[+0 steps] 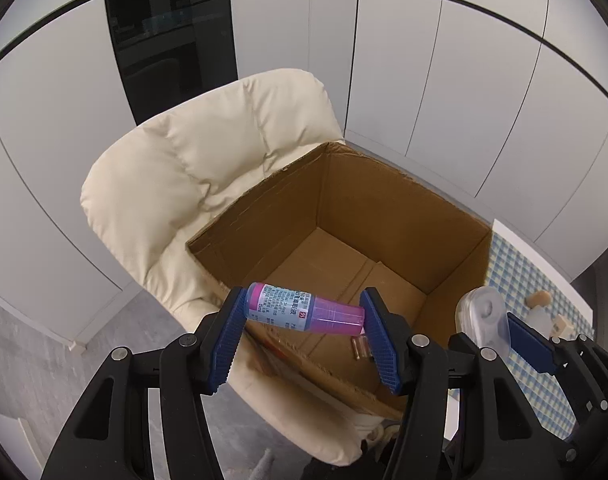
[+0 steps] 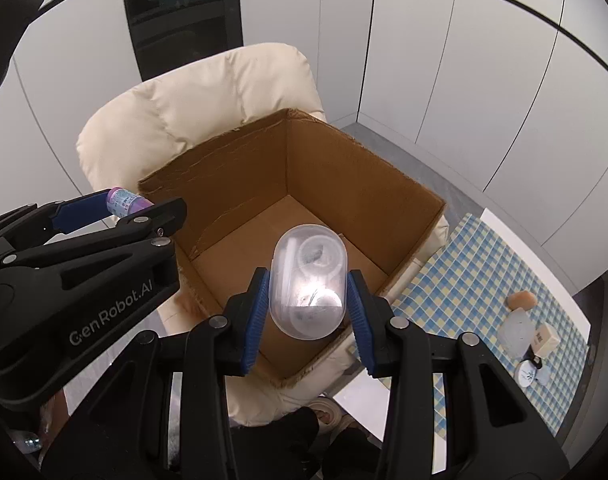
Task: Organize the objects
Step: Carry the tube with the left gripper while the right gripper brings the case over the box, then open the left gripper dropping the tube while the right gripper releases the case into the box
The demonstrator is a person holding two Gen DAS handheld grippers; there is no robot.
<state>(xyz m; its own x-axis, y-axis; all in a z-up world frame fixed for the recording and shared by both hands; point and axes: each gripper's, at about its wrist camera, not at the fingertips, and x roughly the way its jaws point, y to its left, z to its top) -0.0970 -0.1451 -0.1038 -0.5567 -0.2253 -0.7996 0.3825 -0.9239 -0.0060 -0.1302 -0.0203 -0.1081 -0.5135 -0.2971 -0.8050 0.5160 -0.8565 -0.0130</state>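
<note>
Left gripper (image 1: pixel 304 316) clamps pink eye-drop bottle (image 1: pixel 304 310), right gripper (image 2: pixel 308 300) grips clear capsule case (image 2: pixel 307 284) over cardboard box (image 2: pixel 343 168); case contents blurred

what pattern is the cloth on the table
A blue, white and pale yellow check; the tablecloth shows best in the right wrist view.

Both grippers — left gripper (image 1: pixel 304 332), right gripper (image 2: pixel 308 300) — black, silver-screwed, with ribbed blue pads (image 1: pixel 224 344).
</note>
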